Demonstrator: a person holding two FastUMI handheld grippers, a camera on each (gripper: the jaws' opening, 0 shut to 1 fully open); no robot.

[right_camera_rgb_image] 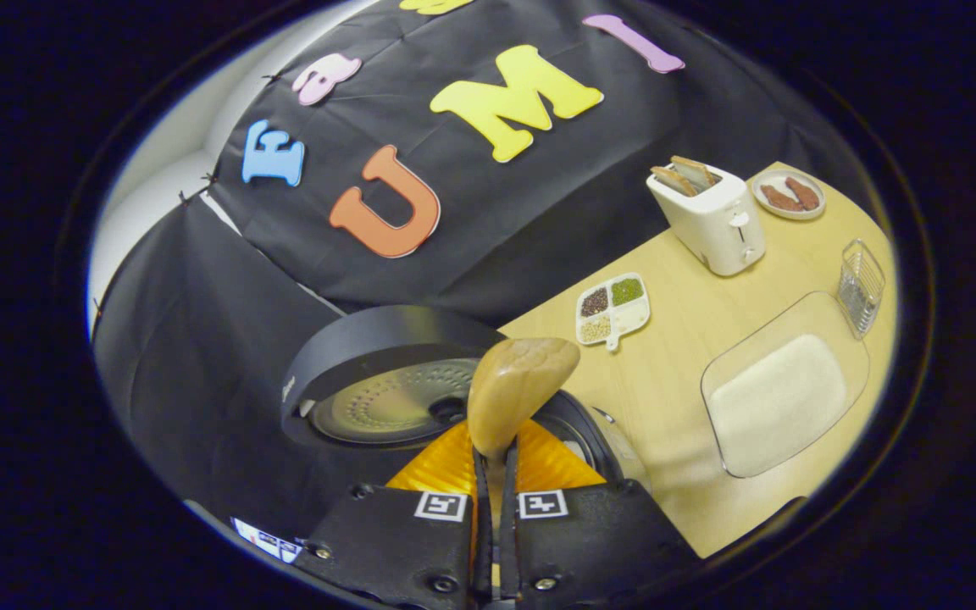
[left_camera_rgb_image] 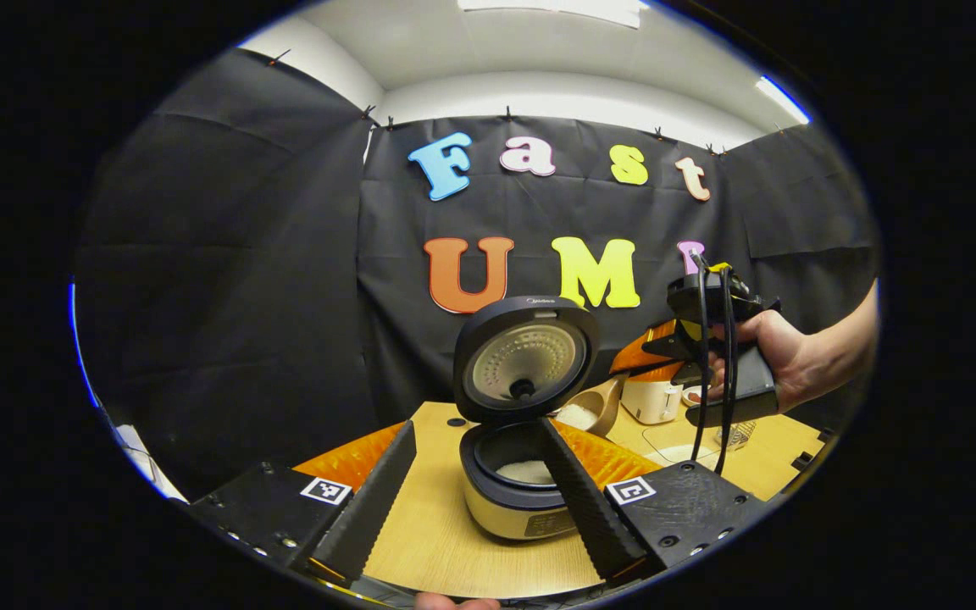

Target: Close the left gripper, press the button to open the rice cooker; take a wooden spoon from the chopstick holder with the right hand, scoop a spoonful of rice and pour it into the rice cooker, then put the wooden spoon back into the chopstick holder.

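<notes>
The rice cooker [left_camera_rgb_image: 512,500] stands open on the table, lid [left_camera_rgb_image: 526,360] upright, with white rice [left_camera_rgb_image: 527,471] in its pot. My left gripper [left_camera_rgb_image: 475,426] hangs open in front of it, one finger on each side of the pot, holding nothing. A hand holds my right gripper [left_camera_rgb_image: 636,368] to the cooker's right. It is shut on the handle of the wooden spoon [left_camera_rgb_image: 602,405], whose bowl carries rice beside the lid. In the right gripper view, the right gripper [right_camera_rgb_image: 496,453] clamps the spoon [right_camera_rgb_image: 520,381] over the cooker's lid [right_camera_rgb_image: 378,352].
On the wooden table [right_camera_rgb_image: 683,364] lie a glass dish of rice [right_camera_rgb_image: 780,398], a wire chopstick holder [right_camera_rgb_image: 861,284], a white toaster [right_camera_rgb_image: 708,216], a plate of sausages [right_camera_rgb_image: 787,195] and a small divided tray of grains [right_camera_rgb_image: 612,309].
</notes>
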